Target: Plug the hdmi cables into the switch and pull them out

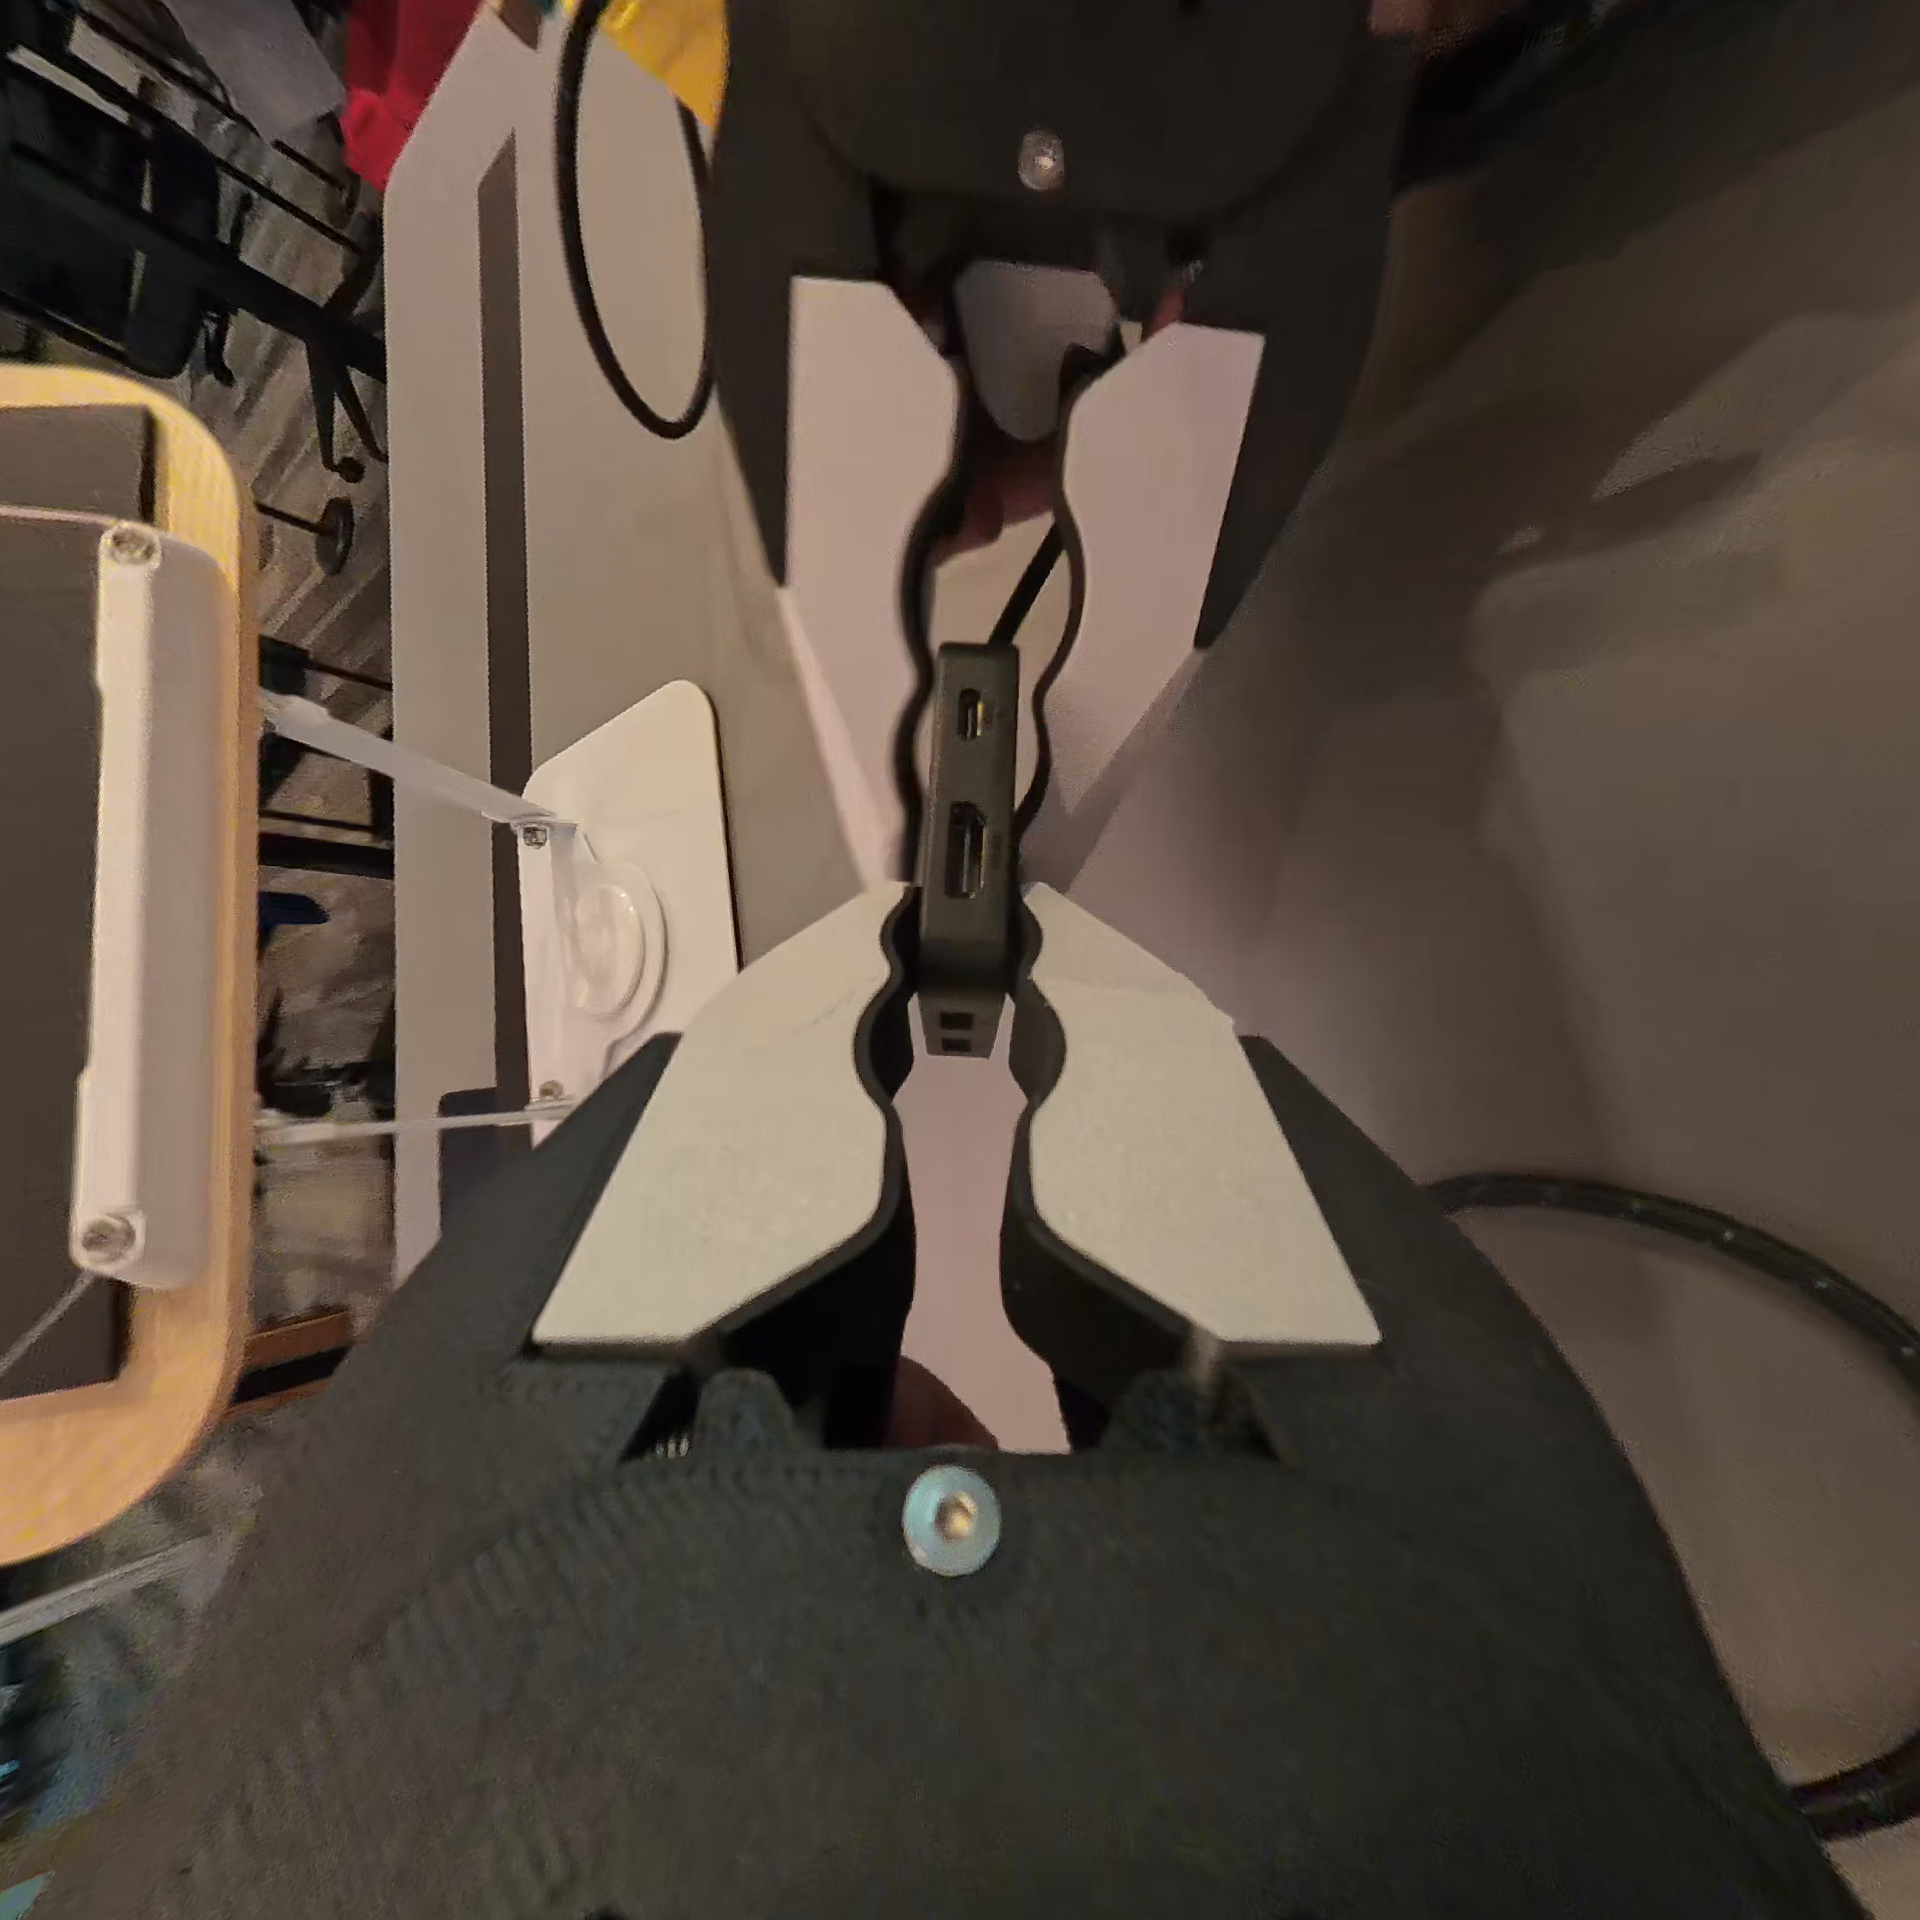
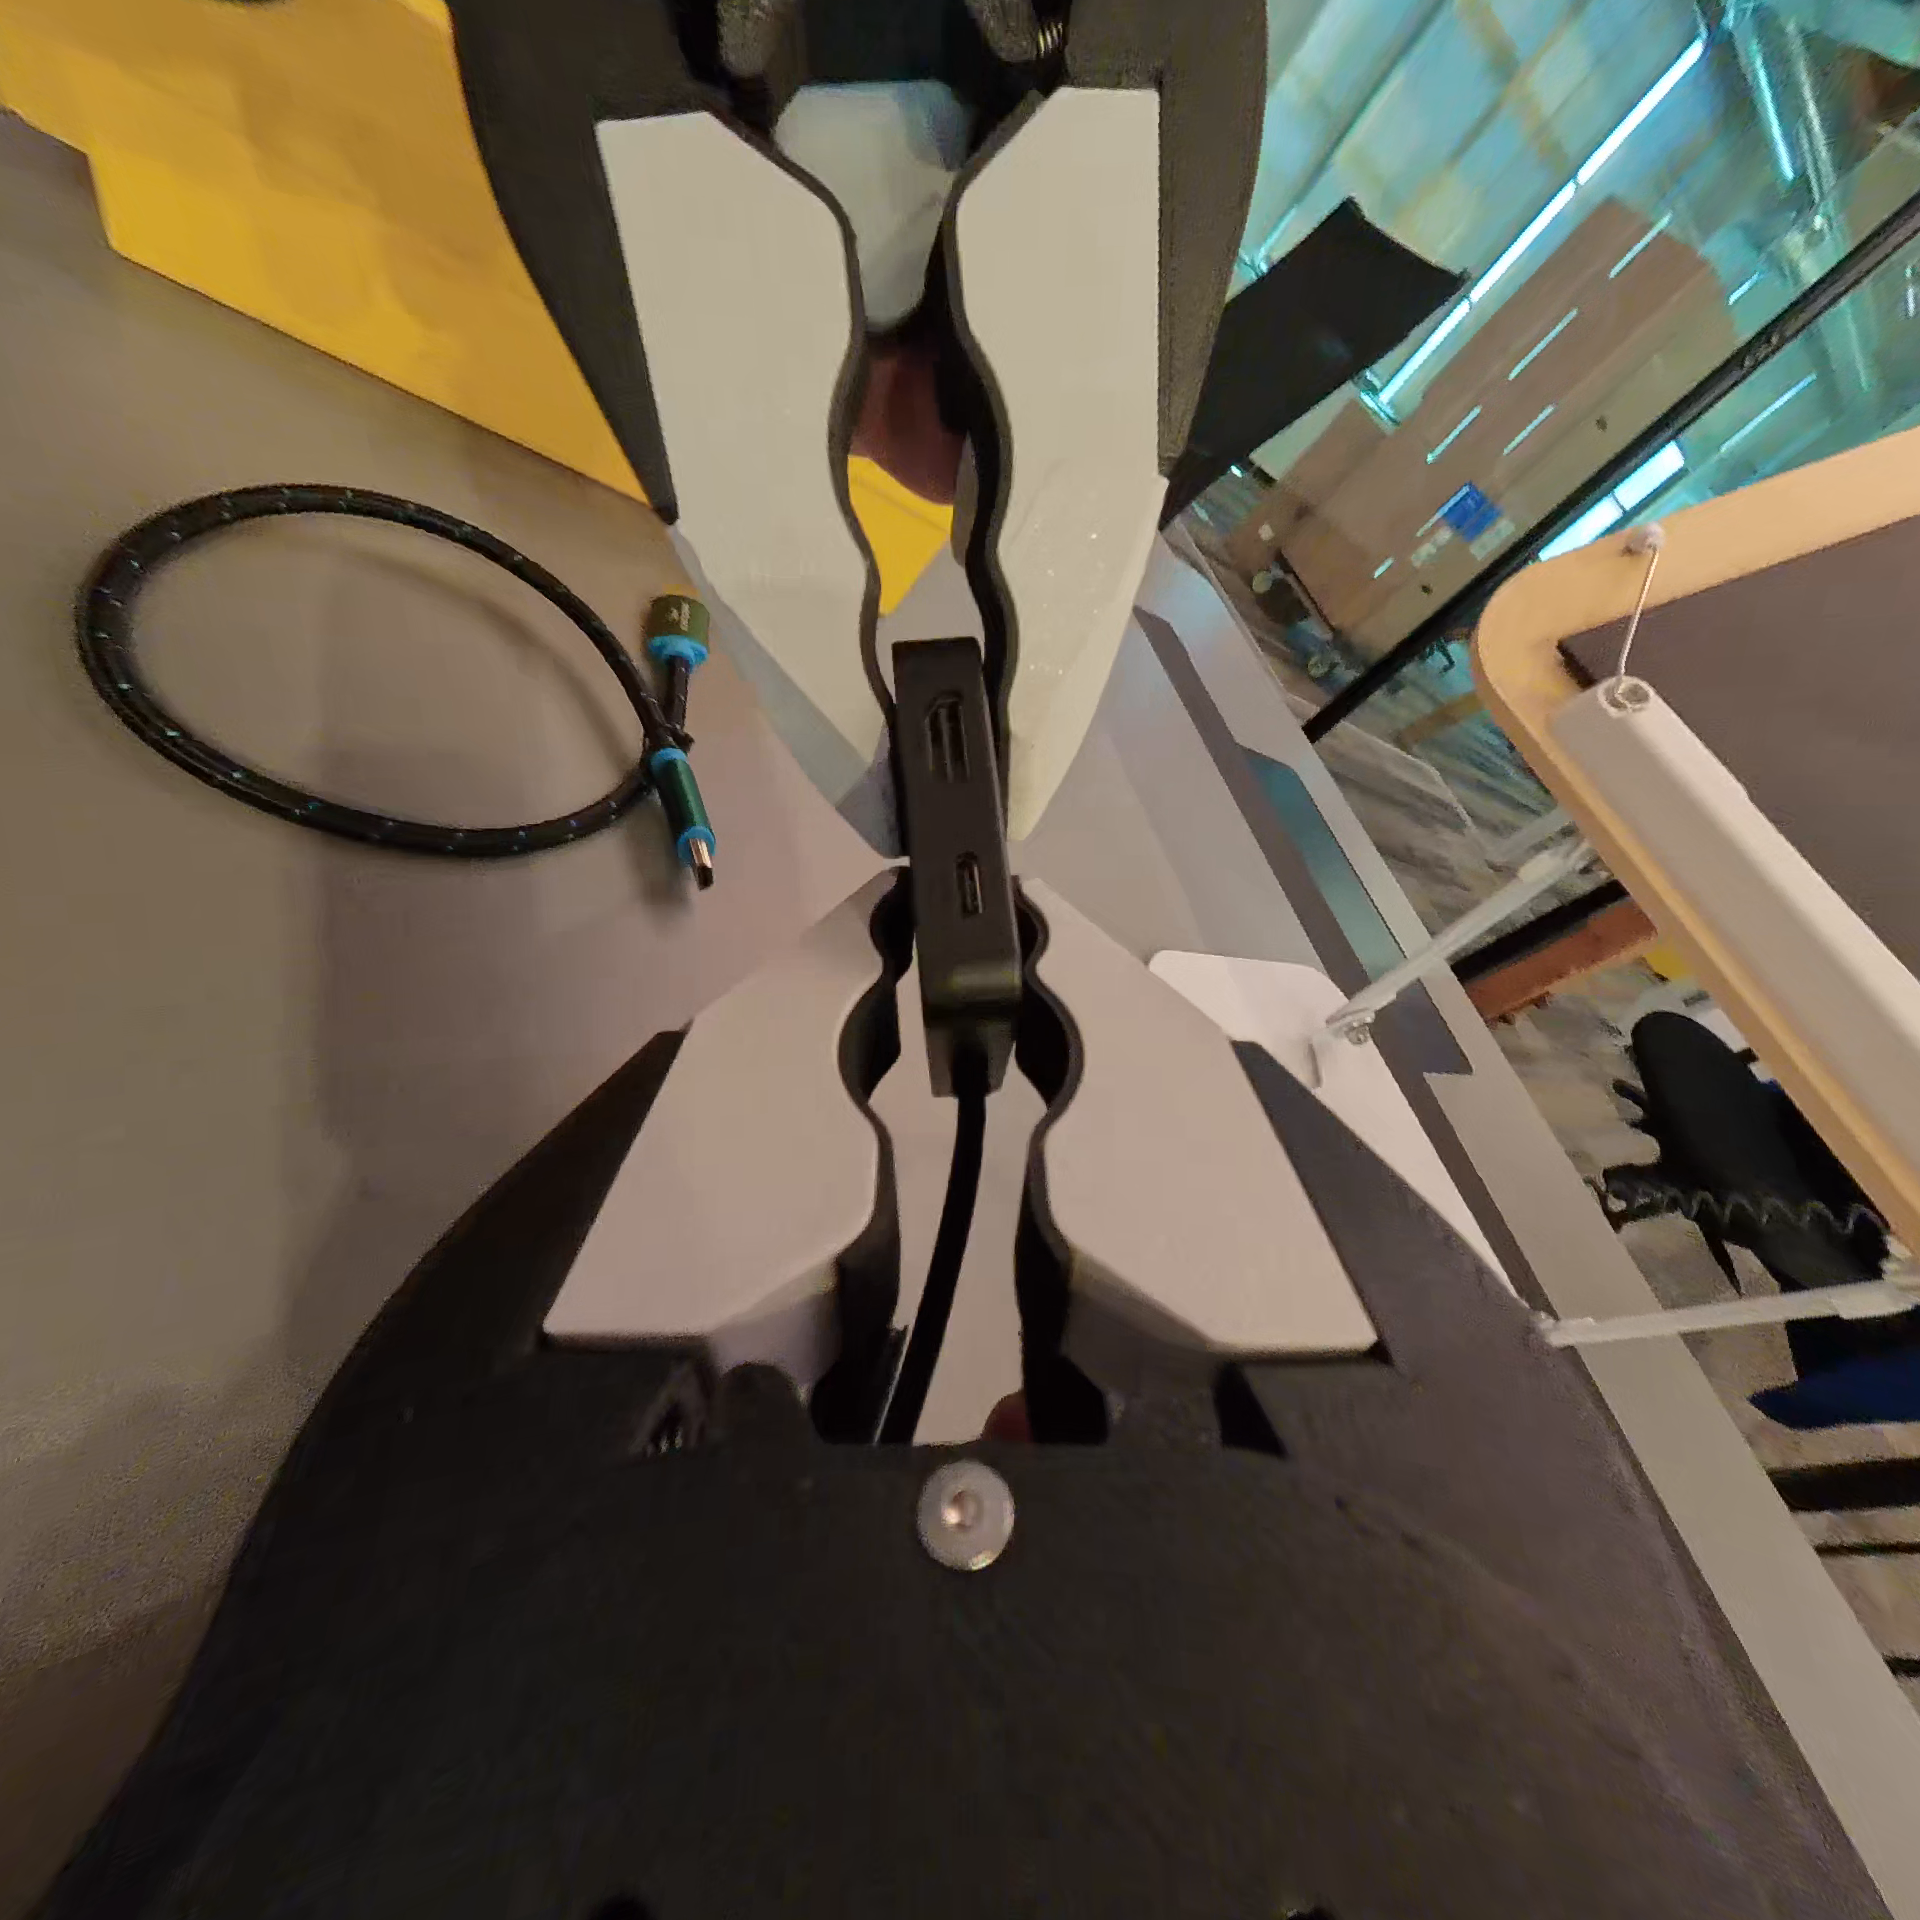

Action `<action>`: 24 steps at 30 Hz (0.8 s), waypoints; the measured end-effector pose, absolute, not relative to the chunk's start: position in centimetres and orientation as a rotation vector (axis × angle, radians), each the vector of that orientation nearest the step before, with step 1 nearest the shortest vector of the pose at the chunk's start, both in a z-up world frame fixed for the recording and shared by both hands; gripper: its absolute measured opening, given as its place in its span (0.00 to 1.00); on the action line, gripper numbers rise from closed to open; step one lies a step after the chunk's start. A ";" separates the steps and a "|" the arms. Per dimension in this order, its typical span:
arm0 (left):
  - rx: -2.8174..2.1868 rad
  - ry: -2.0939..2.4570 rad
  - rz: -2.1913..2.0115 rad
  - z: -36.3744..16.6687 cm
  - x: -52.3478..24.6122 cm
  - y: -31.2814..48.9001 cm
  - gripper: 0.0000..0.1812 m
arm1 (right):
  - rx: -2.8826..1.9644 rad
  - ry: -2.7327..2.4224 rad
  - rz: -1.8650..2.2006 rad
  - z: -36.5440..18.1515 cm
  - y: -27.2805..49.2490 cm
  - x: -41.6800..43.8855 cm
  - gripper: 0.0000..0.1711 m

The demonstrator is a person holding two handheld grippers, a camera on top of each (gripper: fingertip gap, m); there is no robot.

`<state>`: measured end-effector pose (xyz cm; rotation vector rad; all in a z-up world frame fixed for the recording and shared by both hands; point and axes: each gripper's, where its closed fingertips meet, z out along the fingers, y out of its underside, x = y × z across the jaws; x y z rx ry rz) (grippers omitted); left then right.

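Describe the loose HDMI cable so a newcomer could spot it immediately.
Start at the grey table in the right wrist view, left of the two grippers clamping the black switch. The braided HDMI cable lies coiled there, unplugged; its green plugs with blue collars distinguish it.

The switch [image 1: 961, 831] is matt black plastic, smooth, with a faint sheen along its edges. The left gripper [image 1: 961, 997] and right gripper [image 2: 961, 987] both have rough, ribbed black plastic bodies, smooth pale grey finger plates and a shiny metal screw each. The hdmi cable [image 2: 343, 665] has a woven black cloth sleeve flecked with blue, and glossy green and blue plug shells. The surface [image 2: 260, 1039] is smooth, matt grey. The frame [image 2: 1704, 790] beside it looks like pale wood.
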<state>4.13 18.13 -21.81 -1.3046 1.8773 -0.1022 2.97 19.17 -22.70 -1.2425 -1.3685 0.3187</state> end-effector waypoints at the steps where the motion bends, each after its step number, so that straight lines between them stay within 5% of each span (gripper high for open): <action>1: -1.316 1.858 -0.146 -21.7 4.1 18.0 0.08 | -1.231 -1.373 0.333 -22.6 19.0 2.9 0.08; 9: -1.382 1.836 -0.101 -21.5 3.3 18.4 0.09 | -1.243 -1.384 0.305 -22.9 19.1 3.0 0.06; 11: -1.437 1.818 0.037 -21.4 1.8 19.6 0.19 | -1.273 -1.384 0.248 -23.4 19.8 3.5 0.06; 16: -1.678 1.766 0.168 -21.6 -2.9 19.3 0.21 | -1.326 -1.381 0.157 -24.1 21.1 4.5 0.06; 24: -2.040 1.627 0.193 -28.3 -5.8 16.5 0.20 | -1.323 -1.427 0.118 -25.2 21.0 4.1 0.06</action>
